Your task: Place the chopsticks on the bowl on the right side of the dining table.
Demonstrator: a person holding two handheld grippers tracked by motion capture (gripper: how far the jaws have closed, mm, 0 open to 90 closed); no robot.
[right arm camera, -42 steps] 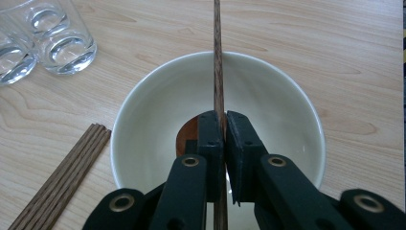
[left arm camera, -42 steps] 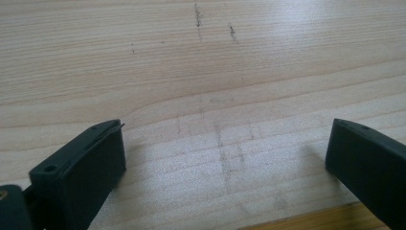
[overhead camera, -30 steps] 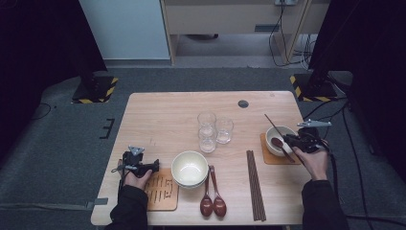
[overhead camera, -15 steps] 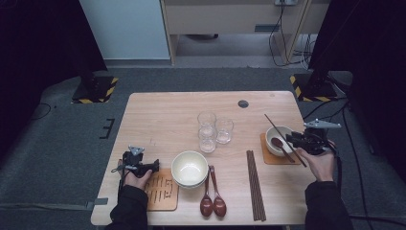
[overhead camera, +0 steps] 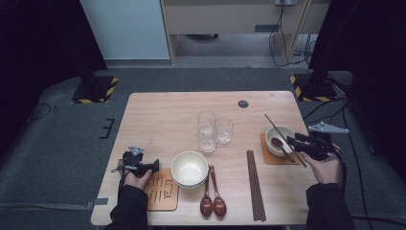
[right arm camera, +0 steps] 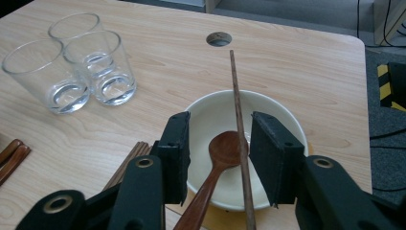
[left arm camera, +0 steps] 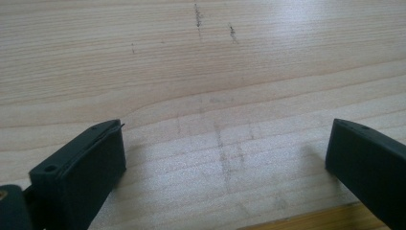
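High view, my right gripper [overhead camera: 293, 141] jaws just opening around thin brown wooden chopstick [right arm camera: 238, 120], unpressed, over white ceramic bowl [right arm camera: 277, 120], left gripper [left arm camera: 225, 158] open, dark characters on wooden coaster [overhead camera: 163, 191] unreadable.

A lab or test room staged as a dining set-up, not a home. A lone light-wood worktop [overhead camera: 163, 115] is stood on grey carpet [overhead camera: 57, 143], hemmed by black curtains [overhead camera: 38, 38]. Stand bases marked with yellow-black hazard tape [overhead camera: 93, 91] are placed at both far corners. Loose cables [overhead camera: 282, 24] are trailed across the floor beneath a plain cabinet [overhead camera: 230, 14]. A cable grommet hole [overhead camera: 243, 103] is cut into the worktop, as on office desks
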